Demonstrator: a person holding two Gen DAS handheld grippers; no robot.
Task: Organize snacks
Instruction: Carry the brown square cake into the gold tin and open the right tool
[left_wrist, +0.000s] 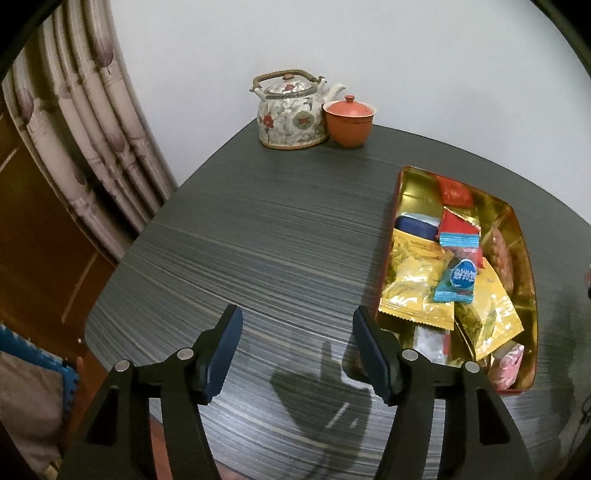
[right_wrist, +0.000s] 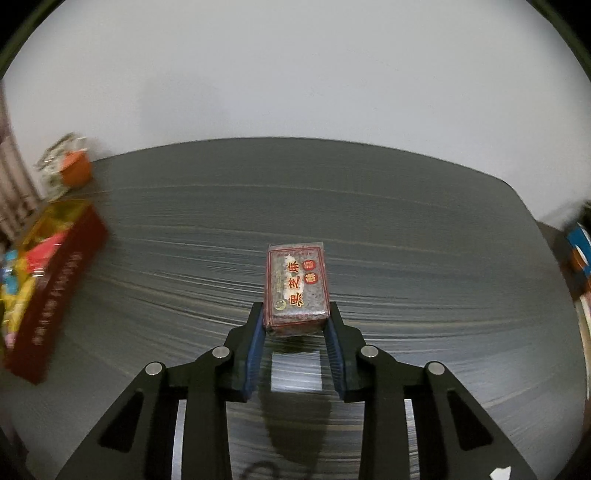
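Now my right gripper clamped on the sesame cake right of the snack tin (left gripper agape, empty).

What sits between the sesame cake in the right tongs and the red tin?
Nothing visible: only bare table separates the sesame cake, held in the right tongs, from the red tin.

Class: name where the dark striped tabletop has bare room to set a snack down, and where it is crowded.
Bare: the wide dark striped tabletop between the floral ceramic teapot, the red gold-lined tin tray and the open left gripper. Crowded: the tray's near half, heaped with wrapped snacks.
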